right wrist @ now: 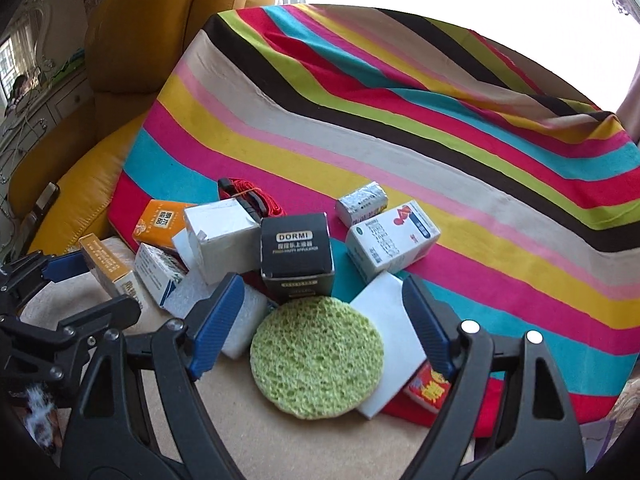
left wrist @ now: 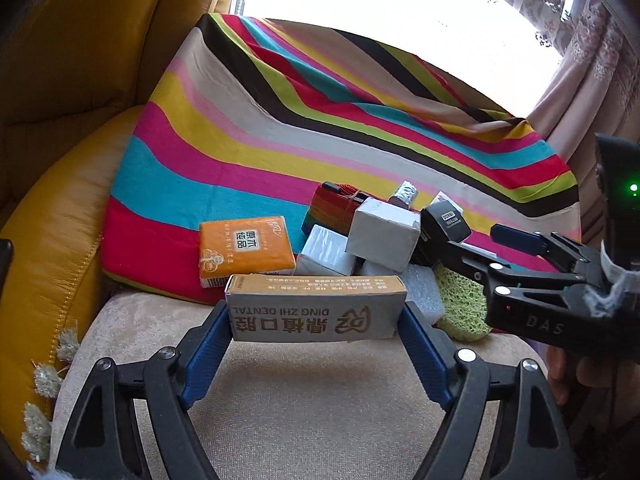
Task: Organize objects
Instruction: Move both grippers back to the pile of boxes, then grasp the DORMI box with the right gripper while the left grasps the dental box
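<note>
My left claw [left wrist: 316, 312] grasps the long tan cardboard dental box [left wrist: 316, 306] by its ends, lifted clear of the pile for sorting. My right claw [right wrist: 324, 320] stands released above the round green sponge [right wrist: 316, 358]. Only the right view shows the black DORMI carton [right wrist: 297, 254] front-on, resting against the striped cushion [right wrist: 440, 140].

We count: boxes 6, first the black box [right wrist: 297, 258] at 12 o'clock | green sponge [right wrist: 317, 358] 1 | orange tissue pack [left wrist: 243, 249] 1 | foil packet [right wrist: 363, 204] 1 | white foam pieces 2, one [right wrist: 390, 336] at 3 o'clock of the sponge.
</note>
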